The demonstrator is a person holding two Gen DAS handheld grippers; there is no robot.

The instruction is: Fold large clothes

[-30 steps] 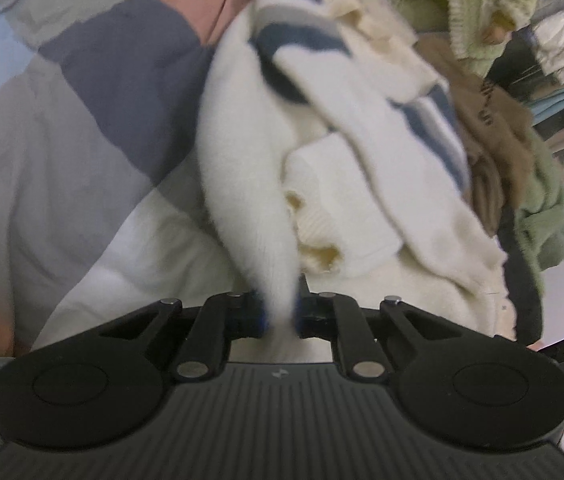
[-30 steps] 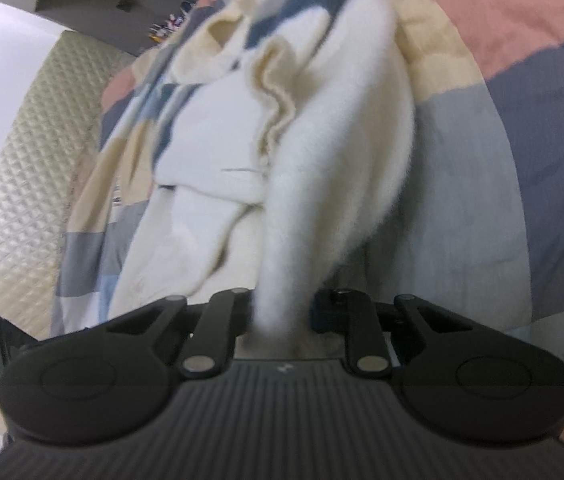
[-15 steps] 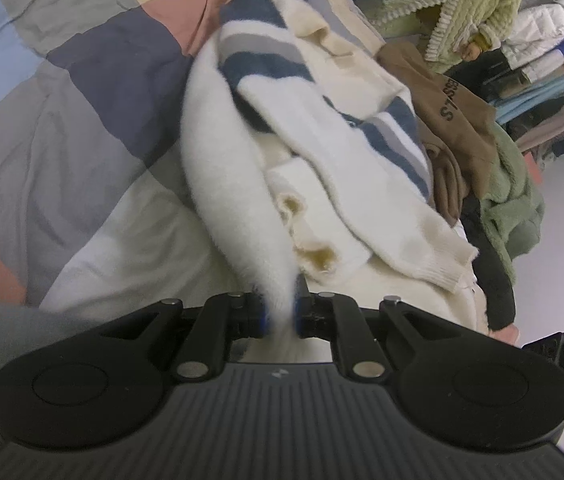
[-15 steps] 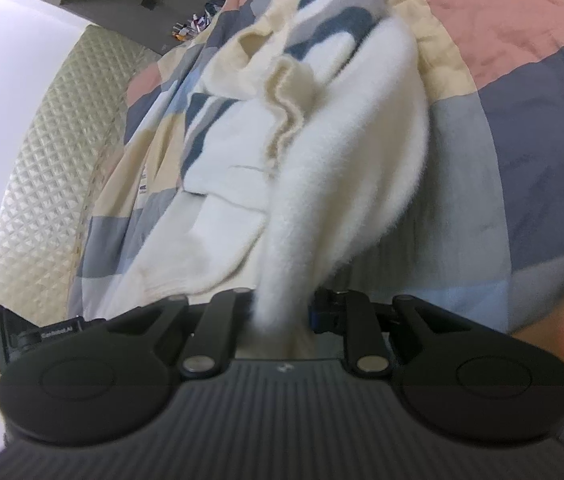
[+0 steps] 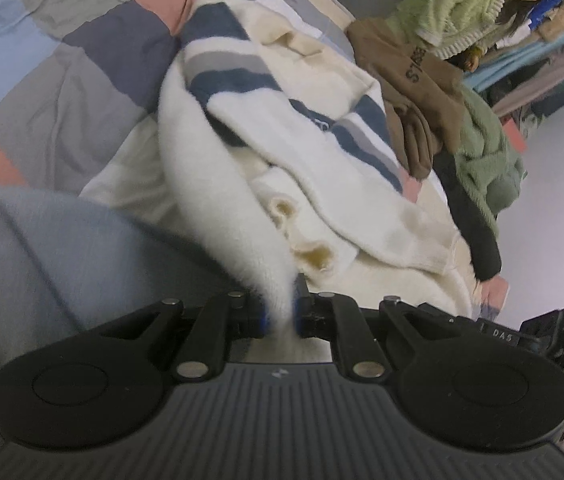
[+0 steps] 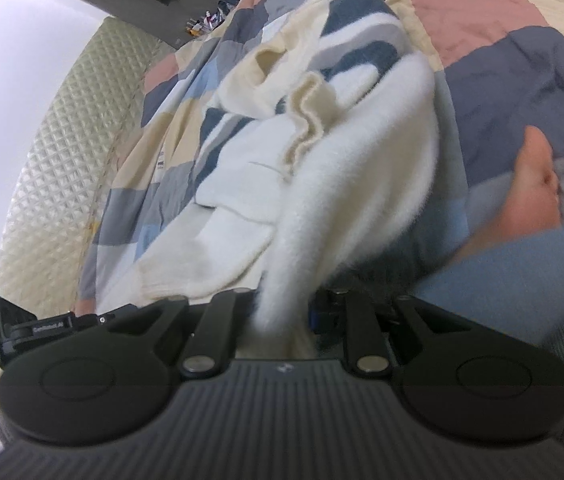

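Note:
A fluffy white sweater (image 5: 218,168) with navy and grey stripes lies bunched on a patchwork quilt (image 5: 62,80). My left gripper (image 5: 281,312) is shut on a fold of its white edge, which stretches up from the jaws. My right gripper (image 6: 282,312) is shut on another part of the same white edge (image 6: 346,208). The sweater's striped part (image 6: 362,52) and cream ribbed cuff (image 6: 306,120) lie beyond. The fingertips are hidden by fabric in both views.
A brown garment (image 5: 414,80) and a green fleece (image 5: 486,160) lie piled at the bed's right side. A person in a light green jacket (image 5: 458,4) stands beyond. A quilted headboard (image 6: 62,168) is at left. A grey-blue sleeve (image 5: 42,248) and a hand (image 6: 530,192) intrude.
Both grippers have pulled back and up with the sweater edge in them, so more of the bed and room shows. The grey-blue sleeve and a hand have come into view.

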